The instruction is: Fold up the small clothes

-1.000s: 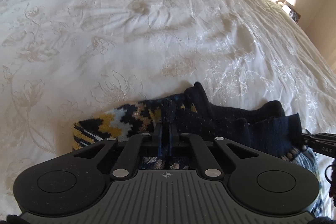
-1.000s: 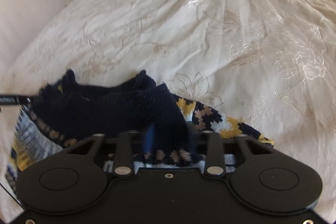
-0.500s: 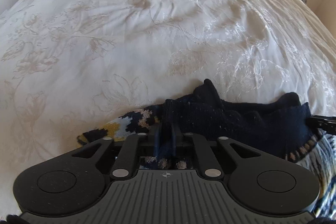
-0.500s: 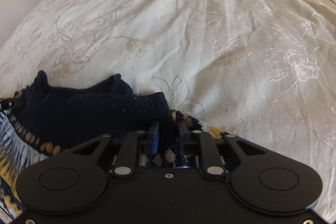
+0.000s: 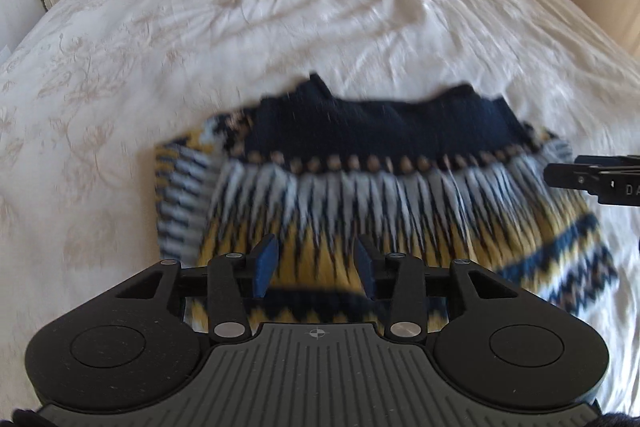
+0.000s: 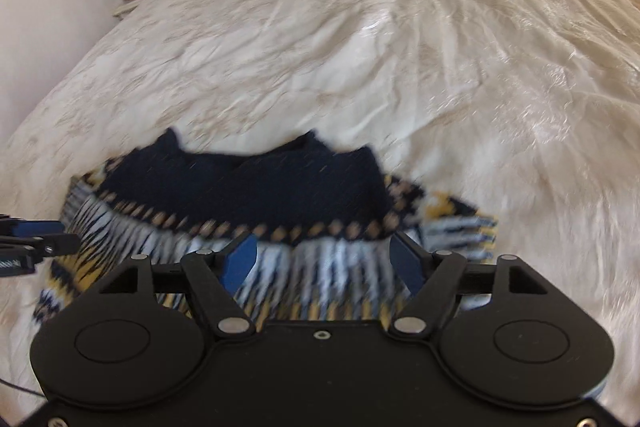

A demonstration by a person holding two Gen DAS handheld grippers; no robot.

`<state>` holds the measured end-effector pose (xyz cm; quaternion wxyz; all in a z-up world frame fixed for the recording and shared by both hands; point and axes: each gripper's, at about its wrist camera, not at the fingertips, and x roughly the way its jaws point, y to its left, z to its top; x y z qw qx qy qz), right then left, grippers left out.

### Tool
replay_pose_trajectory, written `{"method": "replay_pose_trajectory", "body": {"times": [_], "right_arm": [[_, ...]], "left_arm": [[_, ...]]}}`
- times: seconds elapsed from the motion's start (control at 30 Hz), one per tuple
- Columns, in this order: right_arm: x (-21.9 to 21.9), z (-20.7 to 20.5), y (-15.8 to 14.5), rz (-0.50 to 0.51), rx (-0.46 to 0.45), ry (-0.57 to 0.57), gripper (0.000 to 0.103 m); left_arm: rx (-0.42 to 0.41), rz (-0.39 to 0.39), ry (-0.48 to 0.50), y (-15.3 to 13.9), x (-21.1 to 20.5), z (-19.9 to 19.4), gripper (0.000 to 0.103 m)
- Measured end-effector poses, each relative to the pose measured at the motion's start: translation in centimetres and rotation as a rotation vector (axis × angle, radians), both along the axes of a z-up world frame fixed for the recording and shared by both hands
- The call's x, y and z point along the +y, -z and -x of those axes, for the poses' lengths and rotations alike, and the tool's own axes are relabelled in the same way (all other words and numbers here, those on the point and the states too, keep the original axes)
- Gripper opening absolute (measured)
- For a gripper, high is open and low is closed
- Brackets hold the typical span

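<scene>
Bed (image 5: 280, 7): wide cream embroidered cover, rumpled, carrying the sweater near its close edge.
Sweater (image 5: 400, 187): small knit, navy band doubled over the yellow-and-white pattern; one sleeve (image 5: 180, 195) jutting beside the body.
Left hand-held gripper (image 5: 316, 267): jaws apart, holding nothing, just above the sweater's near hem.
Right hand-held gripper (image 6: 320, 263): likewise spread and empty, over the patterned middle.
Step in hand, judged: fold laid and let go; best followed by tucking the sleeve across the body, edges square, before halving.
</scene>
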<state>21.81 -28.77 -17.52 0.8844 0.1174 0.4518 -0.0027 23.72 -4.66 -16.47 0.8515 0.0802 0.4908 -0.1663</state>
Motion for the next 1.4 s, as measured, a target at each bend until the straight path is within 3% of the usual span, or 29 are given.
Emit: {"method": "replay_pose_trajectory", "body": {"times": [0.13,0.23,0.5,0.77,0.8,0.87,0.97,1.1,1.3,1.4], "right_arm": [[1.8,2.6,0.5,-0.026,0.034,-0.002,0.076],[2.5,4.1,0.8,-0.029,0.063,0.009,0.076],[1.9,7.4,0.7,-0.045,0.087,0.073,0.076],[1.0,9.1,0.4,-0.089,0.077,0.139,0.080],[0.9,9.3,0.4,-0.099,0.071,0.143,0.083],[0.7,9.6,0.4,-0.117,0.062,0.147,0.089],[0.6,9.8,0.5,-0.125,0.059,0.150,0.090],[0.1,10.0,0.5,-0.144,0.052,0.152,0.097],[-0.9,9.8,0.8,-0.188,0.062,0.134,0.103],[-1.6,9.8,0.9,-0.201,0.057,0.135,0.103]], "left_arm": [[0.022,-0.070,0.039,1.4,0.2,2.3,0.040],[0.090,-0.134,0.025,3.6,1.1,2.9,0.040],[0.122,-0.140,-0.002,5.0,3.6,4.6,0.041],[0.147,-0.053,-0.068,4.0,4.9,5.6,0.043],[0.154,-0.029,-0.079,3.9,5.1,5.6,0.045],[0.172,0.016,-0.102,3.5,5.4,5.7,0.063],[0.172,0.056,-0.138,2.6,5.3,6.0,0.074],[0.140,0.078,-0.164,1.2,4.5,6.3,0.083],[0.107,0.098,-0.175,-0.4,2.7,6.1,0.085],[0.100,0.105,-0.171,-0.9,1.6,5.7,0.096]]}}
